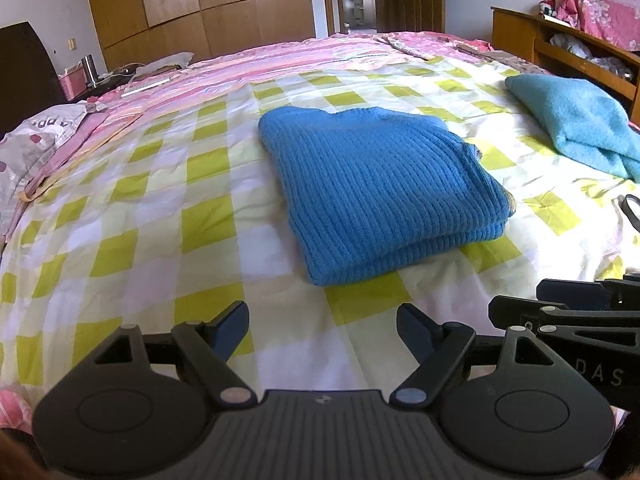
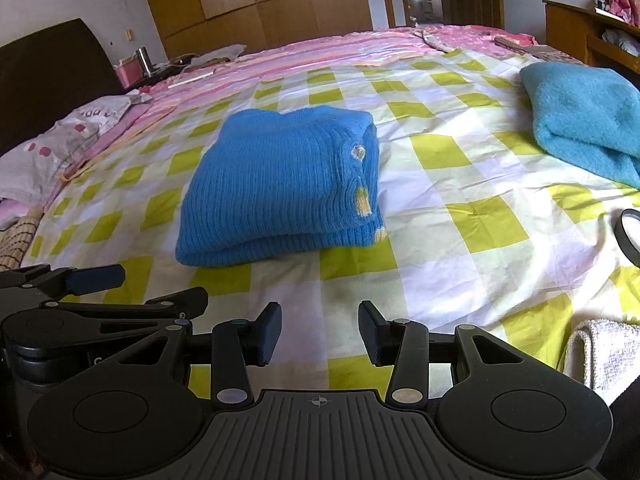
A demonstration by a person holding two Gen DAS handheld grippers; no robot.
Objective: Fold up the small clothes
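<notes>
A bright blue ribbed knit sweater (image 1: pixel 376 188), folded into a thick rectangle, is lying flat near the middle of a bed covered by a white and lime-green checked sheet (image 1: pixel 168 208); from the right wrist view the same sweater (image 2: pixel 280 184) is showing small yellow and white patches along its right folded edge. The left gripper (image 1: pixel 323 322) is hovering over the sheet on the near side of the sweater, its dark blue-padded jaws spread wide and holding nothing, apart from the garment. The right gripper (image 2: pixel 320 330) is hanging just beside it, on the right, also clear of the sweater, its jaws parted with bare sheet between them and nothing gripped. Each gripper is appearing at the edge of the other's view. A fuzzy teal folded blanket or garment (image 1: pixel 580 124) is resting well apart from the sweater toward the right side of the bed. A black ring-shaped object (image 2: pixel 630 236) is lying on the sheet at the right edge, and a white towelling cloth (image 2: pixel 604 356) is sitting at the near right corner. Beyond the checked sheet a pink striped bedcover (image 1: pixel 280 60) is stretching toward a wooden wardrobe (image 1: pixel 200 4), and a grey pillow with red spots (image 2: pixel 48 152) is lying at the left
</notes>
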